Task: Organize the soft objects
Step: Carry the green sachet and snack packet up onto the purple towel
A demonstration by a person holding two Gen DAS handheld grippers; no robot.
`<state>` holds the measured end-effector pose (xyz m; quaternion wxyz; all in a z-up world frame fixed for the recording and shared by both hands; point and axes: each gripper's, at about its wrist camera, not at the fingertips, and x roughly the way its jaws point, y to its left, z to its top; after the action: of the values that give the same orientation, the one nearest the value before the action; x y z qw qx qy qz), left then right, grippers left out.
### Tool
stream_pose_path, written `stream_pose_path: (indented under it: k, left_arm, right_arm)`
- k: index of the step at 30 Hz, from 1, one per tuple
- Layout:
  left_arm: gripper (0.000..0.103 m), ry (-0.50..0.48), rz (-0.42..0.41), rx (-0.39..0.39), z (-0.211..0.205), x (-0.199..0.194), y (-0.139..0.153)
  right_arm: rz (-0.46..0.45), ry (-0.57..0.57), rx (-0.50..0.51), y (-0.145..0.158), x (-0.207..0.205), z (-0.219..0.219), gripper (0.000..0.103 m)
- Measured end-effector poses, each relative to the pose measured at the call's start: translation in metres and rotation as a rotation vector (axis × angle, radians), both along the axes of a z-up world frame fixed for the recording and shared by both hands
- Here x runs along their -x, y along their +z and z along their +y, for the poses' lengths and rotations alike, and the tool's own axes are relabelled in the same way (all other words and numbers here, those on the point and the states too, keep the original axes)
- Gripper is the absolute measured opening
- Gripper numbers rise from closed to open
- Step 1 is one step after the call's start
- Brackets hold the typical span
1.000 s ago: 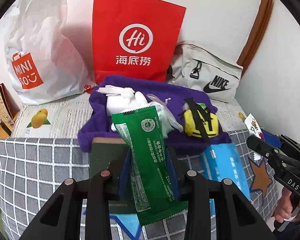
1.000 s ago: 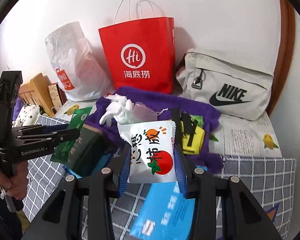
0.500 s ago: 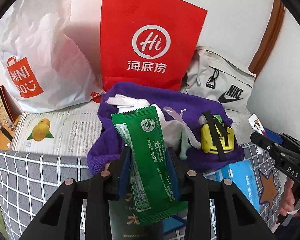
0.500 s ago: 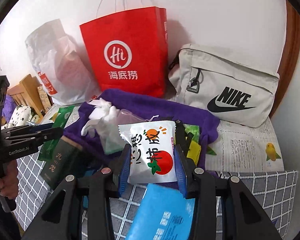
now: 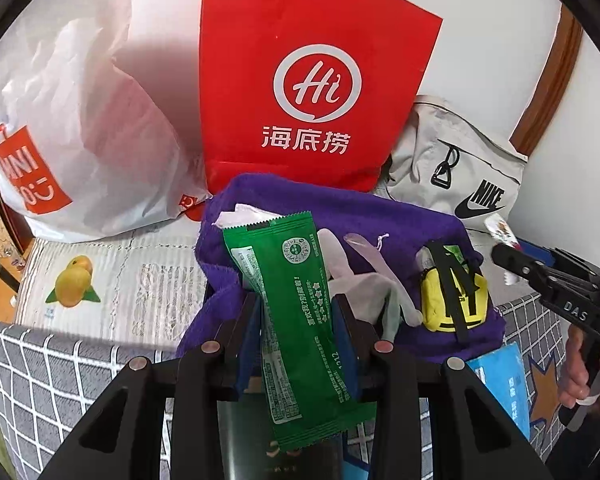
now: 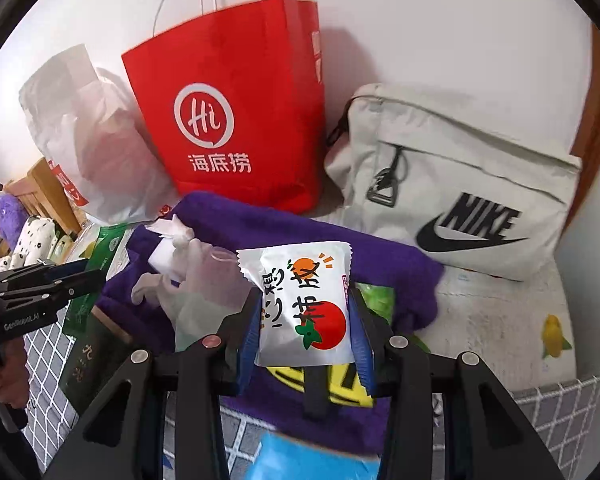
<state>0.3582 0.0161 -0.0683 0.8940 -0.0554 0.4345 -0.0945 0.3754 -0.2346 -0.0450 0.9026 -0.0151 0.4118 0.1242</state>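
My left gripper is shut on a long green snack packet and holds it above a purple towel. My right gripper is shut on a white packet with a red tomato print, also over the purple towel. On the towel lie a white glove and a small yellow pouch with black straps. A red paper bag stands upright just behind the towel; it also shows in the right wrist view.
A white MINISO plastic bag stands left of the red bag, a grey Nike bag right of it. A dark green box and a blue packet lie on the grey checked cover. A wall is behind.
Both grippers have moved forward with their packets, toward the red bag and the towel. The bags now look larger and closer.
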Motion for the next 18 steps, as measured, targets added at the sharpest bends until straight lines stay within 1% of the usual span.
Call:
stream_pose_path:
  k: [1, 6, 10, 15, 18]
  left_arm:
    - [0.034, -0.003, 0.003, 0.0, -0.001, -0.003, -0.001]
    - [0.034, -0.02, 0.01, -0.017, -0.003, -0.015, -0.005]
    - [0.034, -0.026, 0.022, 0.0, -0.001, -0.025, -0.008]
    - [0.034, -0.035, 0.027, -0.019, -0.004, -0.036, -0.01]
    - [0.034, -0.042, 0.03, -0.013, -0.005, -0.041, -0.01]
  right_arm:
    - [0.005, 0.012, 0.009, -0.004, -0.009, 0.005, 0.041]
    - [0.018, 0.042, 0.012, -0.012, -0.026, 0.017, 0.041]
    - [0.049, 0.073, 0.018, -0.023, -0.042, 0.029, 0.042]
    - [0.097, 0.101, 0.015, -0.039, -0.061, 0.036, 0.042]
    - [0.129, 0.1, 0.018, -0.049, -0.068, 0.037, 0.042]
